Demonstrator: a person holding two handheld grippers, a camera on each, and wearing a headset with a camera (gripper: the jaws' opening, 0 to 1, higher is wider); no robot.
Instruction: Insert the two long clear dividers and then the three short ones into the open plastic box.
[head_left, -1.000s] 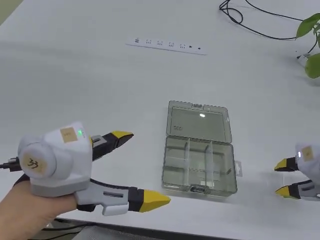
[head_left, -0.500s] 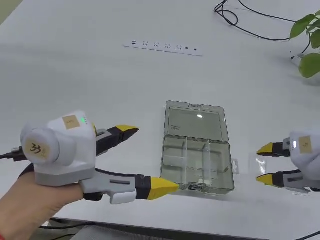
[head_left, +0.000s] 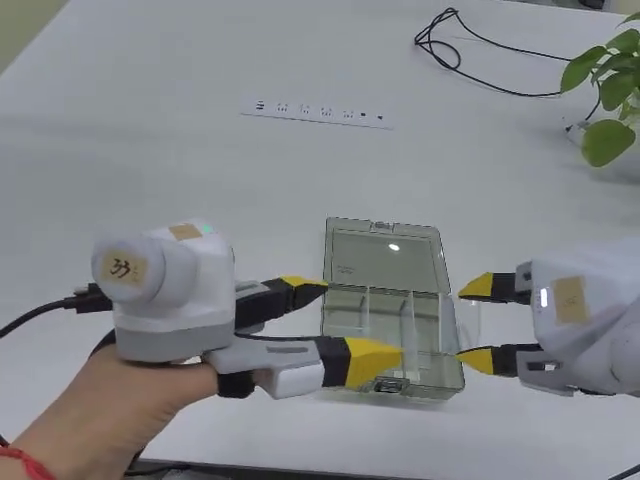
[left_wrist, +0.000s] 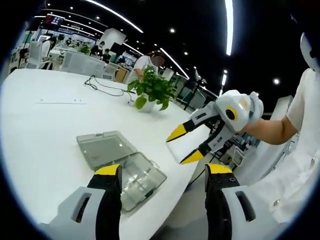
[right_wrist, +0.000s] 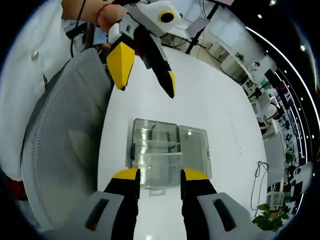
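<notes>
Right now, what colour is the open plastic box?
The plastic box is clear with a smoky grey tint, best seen in the head view.

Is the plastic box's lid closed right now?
No, the lid lies folded back flat behind the plastic box, leaving its compartments open.

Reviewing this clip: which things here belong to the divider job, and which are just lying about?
Job: open plastic box; clear divider in the right gripper jaws; left gripper, open.
Lying about: power strip; black cable; potted plant.
</notes>
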